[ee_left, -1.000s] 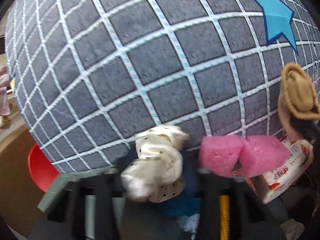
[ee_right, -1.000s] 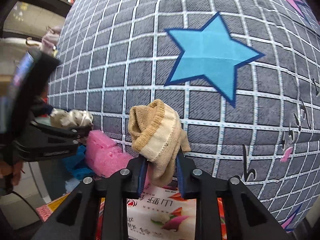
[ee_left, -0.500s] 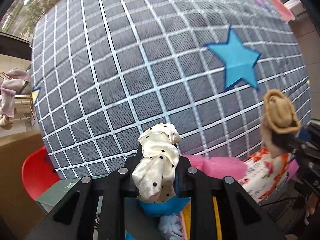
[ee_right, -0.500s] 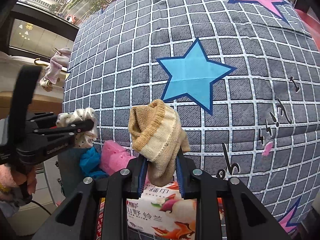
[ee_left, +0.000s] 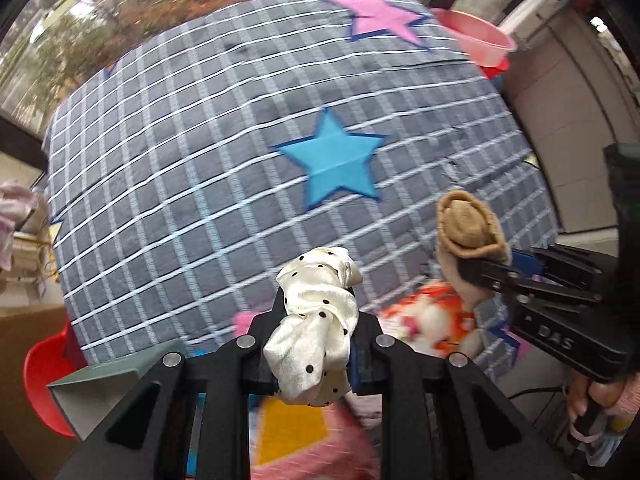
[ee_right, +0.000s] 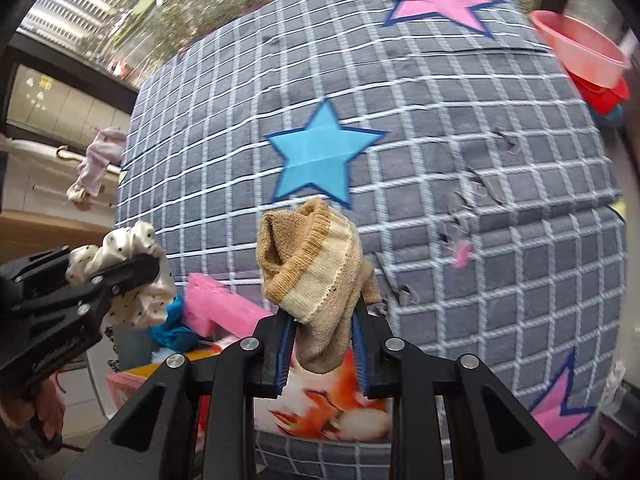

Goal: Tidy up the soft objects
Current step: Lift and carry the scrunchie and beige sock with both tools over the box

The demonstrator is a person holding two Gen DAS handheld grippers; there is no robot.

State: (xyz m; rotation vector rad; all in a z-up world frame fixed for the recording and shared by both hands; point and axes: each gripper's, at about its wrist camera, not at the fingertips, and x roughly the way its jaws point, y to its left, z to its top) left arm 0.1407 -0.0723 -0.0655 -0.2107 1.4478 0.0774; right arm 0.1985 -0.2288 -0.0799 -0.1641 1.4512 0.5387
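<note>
My left gripper [ee_left: 316,320] is shut on a cream scrunchie with black dots [ee_left: 316,312], lifted above the bed; the same scrunchie [ee_right: 128,276] shows at the left of the right wrist view. My right gripper [ee_right: 322,316] is shut on a tan and cream sock [ee_right: 316,264], which hangs bunched between the fingers. From the left wrist view that sock [ee_left: 468,228] sits at the right, clamped by the right gripper [ee_left: 472,268]. Both point down over a grey grid bedspread [ee_left: 208,168] with a blue star [ee_right: 316,152]. Pink sponge pieces [ee_right: 216,308] and a blue cloth [ee_right: 174,326] lie below.
A printed orange-and-white box [ee_right: 332,404] lies under the right gripper. A grey-green bin edge [ee_left: 112,372] and a red tub [ee_left: 44,380] stand at lower left. Pink and red basins [ee_right: 584,52] sit at the bed's far right corner. A person's hand [ee_left: 600,396] holds the right tool.
Both grippers have risen away from the bedspread with their items. The left one closed on the scrunchie and lifted it; the sponges have dropped lower in view.
</note>
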